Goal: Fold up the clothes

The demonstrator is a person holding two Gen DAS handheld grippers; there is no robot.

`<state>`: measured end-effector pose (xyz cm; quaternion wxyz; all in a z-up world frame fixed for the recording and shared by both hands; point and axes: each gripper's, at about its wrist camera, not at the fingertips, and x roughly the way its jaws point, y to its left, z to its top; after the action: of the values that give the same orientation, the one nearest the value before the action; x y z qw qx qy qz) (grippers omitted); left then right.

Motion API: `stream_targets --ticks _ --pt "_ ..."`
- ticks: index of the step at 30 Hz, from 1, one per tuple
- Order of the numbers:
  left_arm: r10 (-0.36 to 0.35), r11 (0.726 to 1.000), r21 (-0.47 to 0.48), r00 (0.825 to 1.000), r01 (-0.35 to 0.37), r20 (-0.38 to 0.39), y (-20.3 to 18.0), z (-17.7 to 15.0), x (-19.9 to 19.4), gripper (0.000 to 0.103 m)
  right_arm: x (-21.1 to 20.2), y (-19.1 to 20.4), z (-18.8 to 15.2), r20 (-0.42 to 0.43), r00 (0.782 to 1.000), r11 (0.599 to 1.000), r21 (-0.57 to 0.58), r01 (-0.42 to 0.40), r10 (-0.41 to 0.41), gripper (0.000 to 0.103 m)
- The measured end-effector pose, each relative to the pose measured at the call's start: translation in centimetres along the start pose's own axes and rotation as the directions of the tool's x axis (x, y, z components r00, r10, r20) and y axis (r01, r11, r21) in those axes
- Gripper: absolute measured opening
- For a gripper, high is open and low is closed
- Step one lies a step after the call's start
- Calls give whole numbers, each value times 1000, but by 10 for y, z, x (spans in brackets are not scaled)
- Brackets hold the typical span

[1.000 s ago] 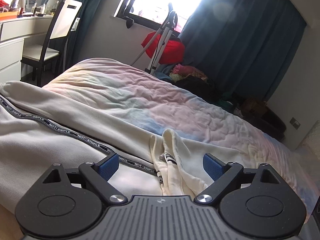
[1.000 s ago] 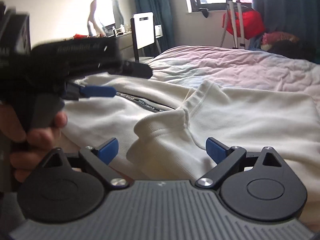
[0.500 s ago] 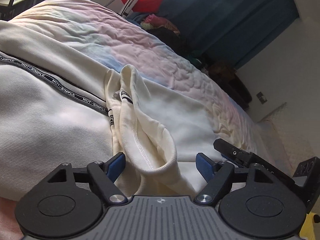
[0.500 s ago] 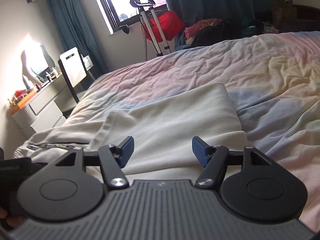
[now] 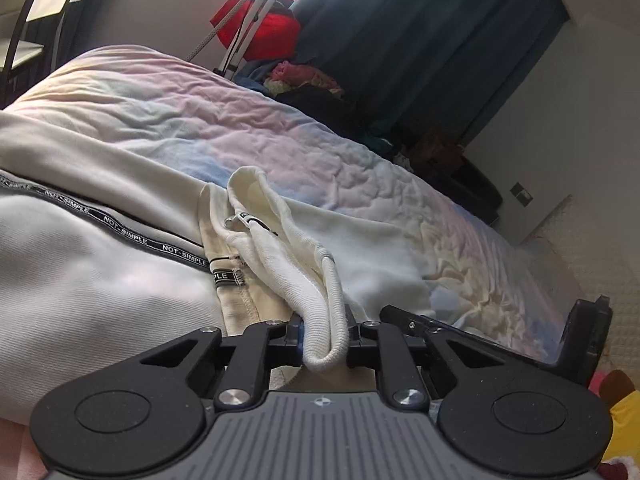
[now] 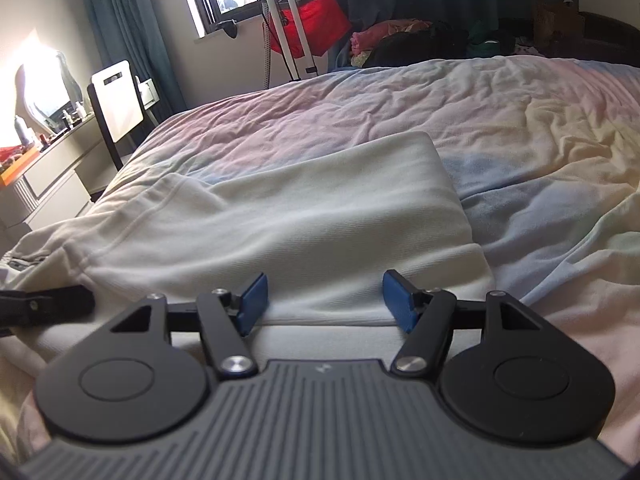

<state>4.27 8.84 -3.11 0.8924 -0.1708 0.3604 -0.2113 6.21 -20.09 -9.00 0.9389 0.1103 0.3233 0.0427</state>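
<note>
1. My left gripper [image 5: 323, 334] has its jaws drawn tight on the ribbed hem [image 5: 320, 316] of a cream sweatshirt [image 5: 100, 280], so that a loop of the doubled edge hangs out just below the pads.
2. From that pinch the hem runs up and away from me in a rumpled ridge, with a black-and-white woven label [image 5: 226, 276] beside it and a small metal-tipped tab further up.
3. A black tape [image 5: 132, 236] printed "NOT-SIMPLE" crosses the sweatshirt from the left edge to that label.
4. My right gripper [image 6: 325, 300] is wide open, blue pads [image 6: 253, 300] well apart, holding nothing; the pads sit low at the near edge of a folded-over panel [image 6: 300, 208] of the same cream cloth.
5. That panel lies flat on the bed, its far corner squared off, a seam running along its left side.
6. The sweatshirt rests on a quilted bedspread [image 6: 500, 120] in pale pink, blue and yellow, wrinkled to the right.
7. In the left wrist view, part of the other black gripper shows at the right; in the right wrist view, a black finger of the other gripper shows at the left edge.
8. Behind the bed stand a white-framed stand [image 6: 286, 28] with a red bag [image 6: 316, 24], teal curtains [image 5: 420, 48], a heap of clothes [image 6: 400, 36] and a white-backed chair [image 6: 116, 100] by a dresser.
</note>
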Motion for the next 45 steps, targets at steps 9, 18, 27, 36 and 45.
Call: stream_targets --ticks 9,18,27,36,45 --pt "109 992 66 991 -104 -84 6 -16 27 25 8 3 -5 -17 1000 999 -38 14 -15 66" --pt "164 986 21 986 -163 -19 8 -13 -6 81 9 -2 -4 -22 1000 1000 -18 5 -6 66" --pt "383 867 -321 922 -382 -64 73 2 -69 89 5 -10 -2 -29 999 999 39 -19 20 66" --pt "430 637 -650 891 -415 -148 165 8 -106 91 5 -9 -1 -37 999 999 37 -16 17 66" --pt "465 636 -636 875 -436 -135 212 34 -96 91 6 -7 -2 -39 999 1000 18 -3 3 66"
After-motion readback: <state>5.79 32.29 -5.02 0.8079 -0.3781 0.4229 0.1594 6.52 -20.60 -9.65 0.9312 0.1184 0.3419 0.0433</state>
